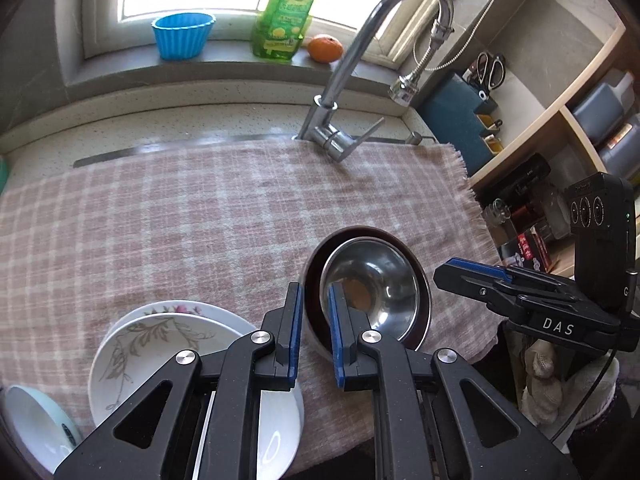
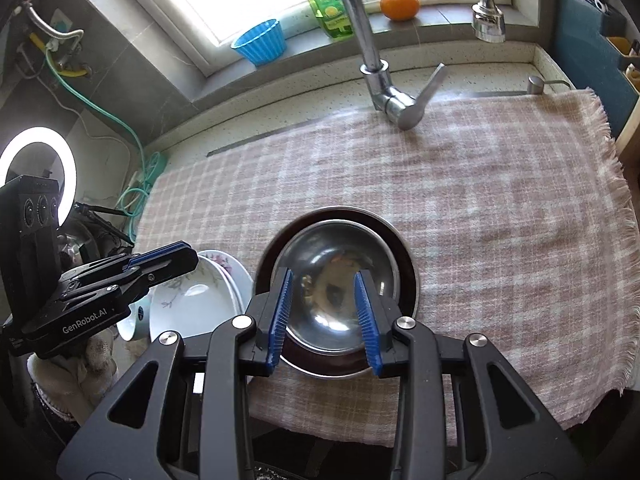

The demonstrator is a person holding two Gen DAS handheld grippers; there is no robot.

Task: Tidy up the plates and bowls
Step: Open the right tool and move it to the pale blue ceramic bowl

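Note:
A small steel bowl point(image 2: 336, 276) sits nested inside a wider dark bowl with a steel rim point(image 2: 404, 248) on the pink checked cloth point(image 2: 480, 200). My right gripper point(image 2: 322, 276) hovers over the near side of the nested bowls, open, its blue pads clear of the steel. To the left lies a stack of white floral plates point(image 1: 160, 340) with a small pale bowl point(image 1: 36, 420) beside it. My left gripper point(image 1: 314, 292) hangs above the stack's right edge. Its jaws are shut to a narrow slit and hold nothing. Each gripper shows in the other's view: the right gripper point(image 1: 460, 268) and the left gripper point(image 2: 168, 258).
A chrome faucet point(image 1: 344, 80) rises at the back of the cloth. On the sill stand a blue ribbed cup point(image 1: 184, 36), a green soap bottle point(image 1: 284, 16) and an orange point(image 1: 325, 49). Shelves point(image 1: 560, 112) stand at the right. A ring light point(image 2: 40, 168) and teal hose point(image 2: 136, 152) are at the left.

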